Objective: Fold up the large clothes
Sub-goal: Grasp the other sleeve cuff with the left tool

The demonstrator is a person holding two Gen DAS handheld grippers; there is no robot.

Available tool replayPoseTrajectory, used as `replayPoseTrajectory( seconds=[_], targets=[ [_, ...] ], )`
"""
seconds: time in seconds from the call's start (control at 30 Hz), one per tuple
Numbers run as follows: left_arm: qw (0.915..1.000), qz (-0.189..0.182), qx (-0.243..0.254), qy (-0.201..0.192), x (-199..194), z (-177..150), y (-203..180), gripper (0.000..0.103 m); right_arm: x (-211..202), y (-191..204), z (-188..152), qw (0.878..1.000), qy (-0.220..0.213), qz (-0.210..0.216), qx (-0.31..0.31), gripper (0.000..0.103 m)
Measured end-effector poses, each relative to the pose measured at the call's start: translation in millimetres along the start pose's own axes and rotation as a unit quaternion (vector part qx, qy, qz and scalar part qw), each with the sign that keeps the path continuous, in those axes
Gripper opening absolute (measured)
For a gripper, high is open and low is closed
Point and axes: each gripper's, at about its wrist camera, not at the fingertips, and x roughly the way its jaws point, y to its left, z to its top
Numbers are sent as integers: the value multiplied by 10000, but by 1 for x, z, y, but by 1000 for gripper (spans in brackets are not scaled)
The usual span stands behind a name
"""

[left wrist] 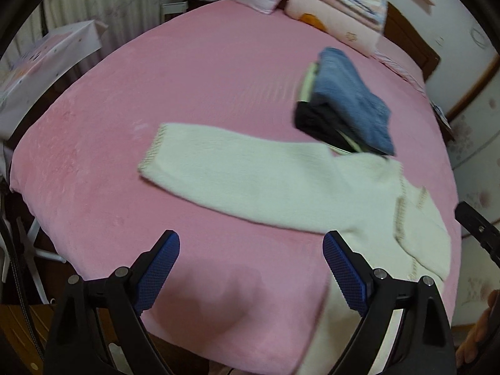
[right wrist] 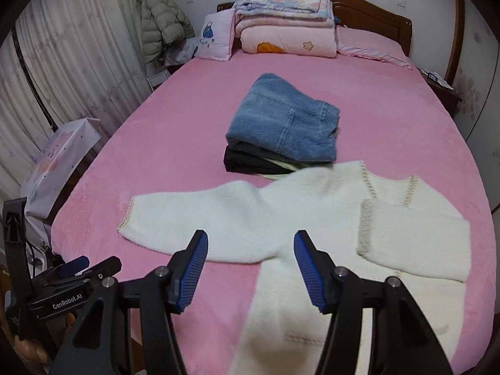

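A: How far are we with the folding?

B: On the left, one long sleeve of the fluffy white sweater (right wrist: 300, 218) lies stretched out flat on the pink bed cover (right wrist: 187, 109). We have not folded that one yet.

A: And our left gripper (left wrist: 250, 268)?

B: Its jaws stand wide apart over the bare pink cover, holding nothing.

A: What sits in the middle?

B: A small pile we count as done: folded blue jeans (right wrist: 284, 122) on top of a folded black garment (right wrist: 243, 162), just behind the sweater.

A: And the right gripper (right wrist: 250, 268)?

B: About half open above the sweater's body, with nothing in it.

A: And the far right?

B: That sleeve is already folded across the chest. The other sleeve and the body are left, we think.
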Motion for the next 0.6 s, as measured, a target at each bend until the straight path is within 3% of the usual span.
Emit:
replayPoseTrajectory(
  seconds=[0.13,0.33,0.43,0.6],
  targets=[
    [9978,9,-654,-68,49,11,55,92,44,28,2,9995,142,-68,-266,58],
    [9876,45,-1570,-26,133,28,120,92,98,48,4,9990,303,-138,-313,57],
    [9821,73,-1880,65,166,34,136,92,116,51,2,9987,405,-112,-288,57],
    [9748,245,-2204,255,211,39,153,80,140,48,-6,9976,627,-117,-256,57]
  ],
)
